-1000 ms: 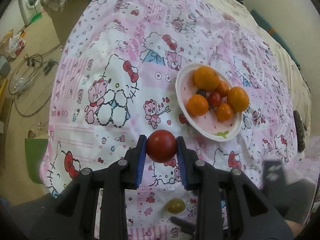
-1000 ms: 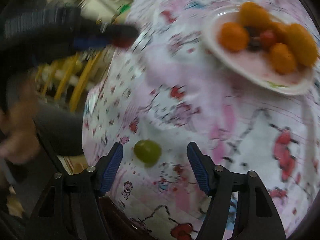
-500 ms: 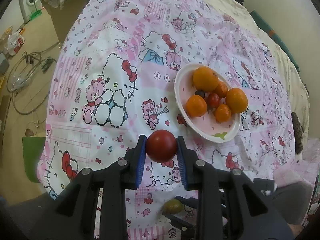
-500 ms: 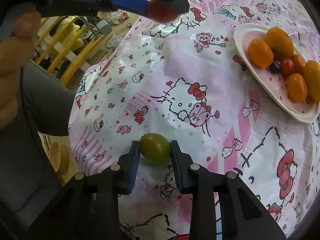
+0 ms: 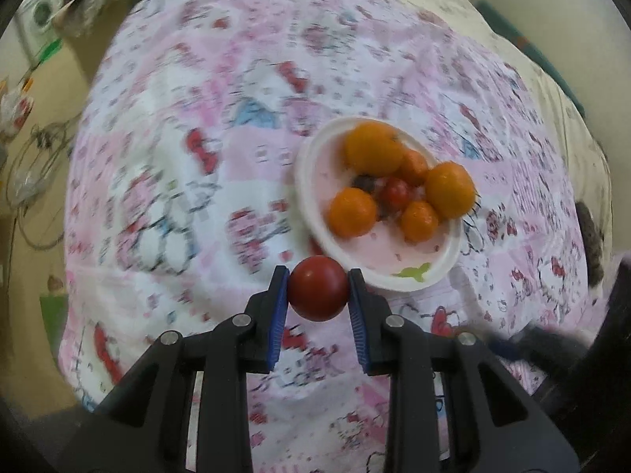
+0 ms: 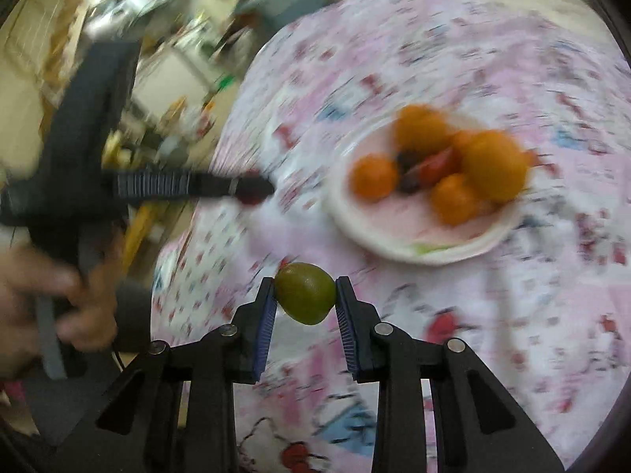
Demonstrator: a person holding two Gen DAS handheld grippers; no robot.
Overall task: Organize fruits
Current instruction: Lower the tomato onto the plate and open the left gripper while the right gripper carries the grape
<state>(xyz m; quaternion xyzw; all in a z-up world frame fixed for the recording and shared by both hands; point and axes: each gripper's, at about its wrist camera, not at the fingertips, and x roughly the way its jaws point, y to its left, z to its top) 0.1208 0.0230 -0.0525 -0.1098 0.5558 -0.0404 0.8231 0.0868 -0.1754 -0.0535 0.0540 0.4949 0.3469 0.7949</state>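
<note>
My left gripper point(image 5: 318, 294) is shut on a red tomato point(image 5: 318, 292) and holds it above the cloth, just short of the near left rim of a white plate point(image 5: 315, 149). The plate holds several orange fruits point(image 5: 373, 148), a small red tomato point(image 5: 396, 192) and a dark berry. My right gripper point(image 6: 304, 294) is shut on a green fruit point(image 6: 305, 292) and holds it in the air, near the front left of the plate point(image 6: 398, 245). The left gripper shows from the side in the right wrist view point(image 6: 252, 189), left of the plate.
A pink and white cartoon-print cloth point(image 5: 205, 149) covers the round table. The floor with cables and a washing machine point(image 5: 39, 12) lies to the left. Cluttered furniture point(image 6: 157, 63) stands beyond the table's left edge. The person's hand point(image 6: 47, 295) is at the left.
My right gripper, shut on the green fruit, lifted it off the cloth and swung toward the plate. My left gripper carried the red tomato closer to the plate. Both views blur from motion.
</note>
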